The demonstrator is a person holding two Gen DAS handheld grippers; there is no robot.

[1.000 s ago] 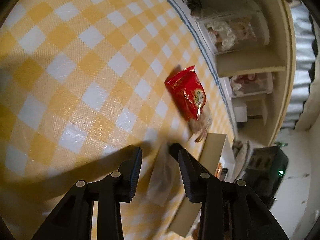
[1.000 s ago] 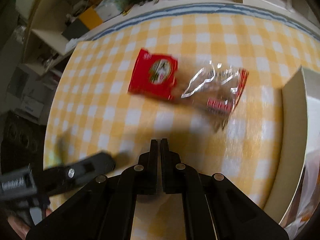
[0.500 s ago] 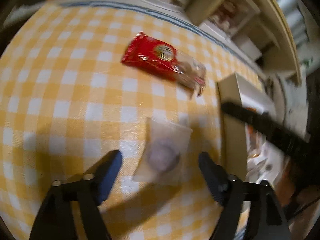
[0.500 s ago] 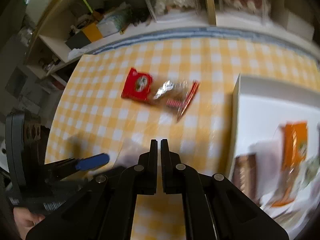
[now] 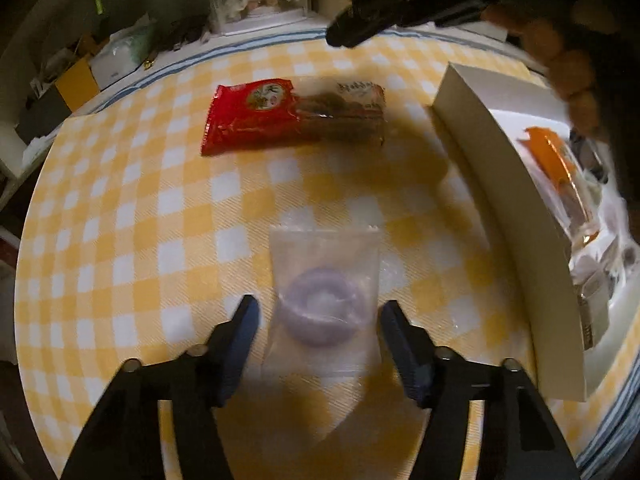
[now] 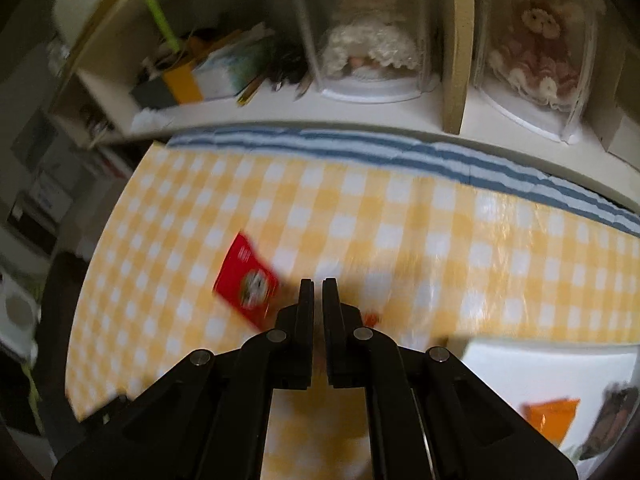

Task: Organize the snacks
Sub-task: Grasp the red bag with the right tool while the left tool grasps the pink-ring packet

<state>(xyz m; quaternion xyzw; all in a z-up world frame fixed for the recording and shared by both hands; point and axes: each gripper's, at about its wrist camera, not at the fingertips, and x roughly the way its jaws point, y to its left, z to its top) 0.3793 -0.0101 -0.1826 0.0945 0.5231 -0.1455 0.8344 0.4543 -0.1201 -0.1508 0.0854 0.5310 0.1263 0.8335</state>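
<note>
A clear packet with a purple ring-shaped snack [image 5: 320,308] lies flat on the yellow checked tablecloth [image 5: 132,240]. My left gripper [image 5: 319,320] straddles it, one fingertip on each side. Its jaws are closing, with a thin gap still showing at each pad. A red snack packet [image 5: 256,120] with a clear end lies farther back; the right wrist view has it [image 6: 246,288] just left of my right gripper [image 6: 314,292]. That gripper is shut with nothing in it, above the cloth. The left wrist view catches it [image 5: 400,0] at the top, held by a hand [image 5: 560,52].
A white open box [image 5: 500,200] stands on the right and holds an orange packet [image 5: 556,168] and other snacks; its corner [image 6: 540,368] shows in the right wrist view. Behind the table, a shelf [image 6: 360,116] carries dolls in clear cases [image 6: 368,40] and small boxes.
My left gripper rolled, let the clear packet down, opened wide and now narrows around it. My right gripper, still shut, lifted and swung toward the back of the table.
</note>
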